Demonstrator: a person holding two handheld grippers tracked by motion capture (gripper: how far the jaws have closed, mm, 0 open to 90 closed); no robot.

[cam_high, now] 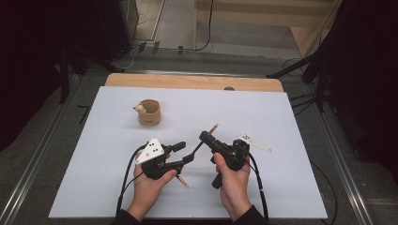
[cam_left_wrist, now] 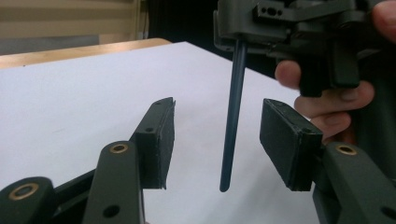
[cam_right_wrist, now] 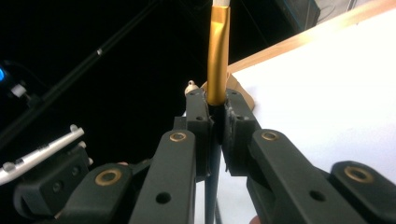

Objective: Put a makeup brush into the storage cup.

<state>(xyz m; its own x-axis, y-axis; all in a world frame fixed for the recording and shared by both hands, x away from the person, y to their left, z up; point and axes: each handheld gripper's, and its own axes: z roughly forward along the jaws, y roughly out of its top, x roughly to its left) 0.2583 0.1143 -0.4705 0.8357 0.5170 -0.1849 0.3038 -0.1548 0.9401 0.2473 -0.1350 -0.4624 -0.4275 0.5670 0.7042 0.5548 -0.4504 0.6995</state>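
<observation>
My right tongs (cam_right_wrist: pixel 215 122) are squeezed tight on a thin dark brush with a gold band (cam_right_wrist: pixel 218 60), held above the white bench (cam_high: pixel 117 178) so its handle end hangs between my left tongs (cam_left_wrist: pixel 215 140), which gape wide, holding nothing, ready to take it.

The counter (cam_high: pixel 263 112) lies bare on the right and near side; a wooden cup (cam_high: pixel 149 112) stands at far left, well apart.

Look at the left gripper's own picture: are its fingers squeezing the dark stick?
No, the left gripper has its fingers spread apart, and the dark stick hangs between them untouched.
</observation>
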